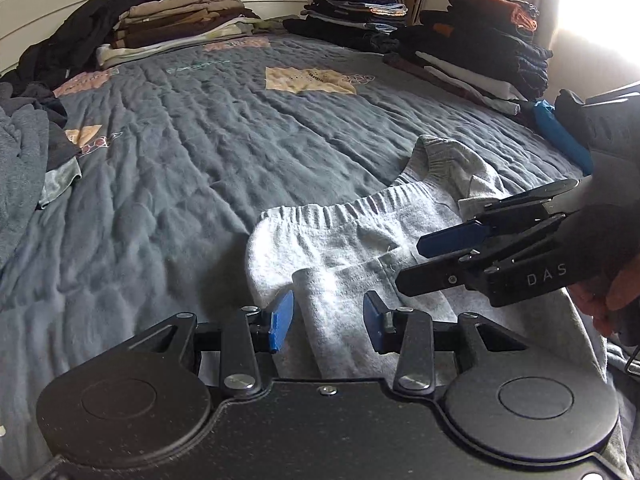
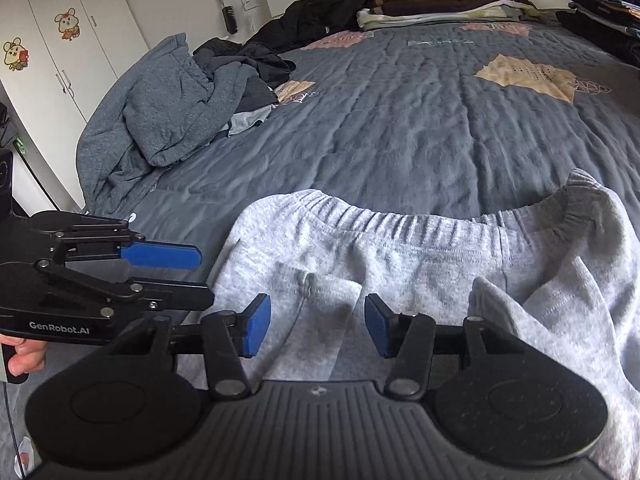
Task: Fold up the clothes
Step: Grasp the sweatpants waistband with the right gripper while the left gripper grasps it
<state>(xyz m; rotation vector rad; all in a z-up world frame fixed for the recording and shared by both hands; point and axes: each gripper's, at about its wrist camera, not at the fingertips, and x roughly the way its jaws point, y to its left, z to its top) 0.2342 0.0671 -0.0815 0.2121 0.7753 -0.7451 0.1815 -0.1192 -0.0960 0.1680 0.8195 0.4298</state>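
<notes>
A pair of light grey sweatpants (image 1: 360, 248) lies on the bed (image 1: 200, 140), in the lower centre and lower right of both views, its ribbed elastic waistband (image 2: 400, 220) turned toward the far side of the bed and curving across the middle of the frame. In the left wrist view the left tool (image 1: 328, 320) sits low in the centre, its 2 blue pads (image 1: 282, 320) standing apart with a raised fold of the grey fabric in the gap; the pads do not press on it. The right tool (image 1: 412, 262) enters that view from the right edge, held by a hand (image 1: 604, 304), hovering over the sweatpants with its 2 fingers parted and nothing between them. In the right wrist view the right tool (image 2: 318, 328) has its pads moderately wide above the crotch seam, not gripping cloth, while the left tool (image 2: 206, 274) comes in from the left edge, also parted and bare. Stacks of folded clothes (image 1: 180, 20) line the far edge of the bed at the top of the frame, and a heap of unfolded garments (image 2: 168, 120) lies at the left. White wardrobe doors (image 2: 60, 40) with 2 cartoon stickers fill the upper left of the right wrist view.
</notes>
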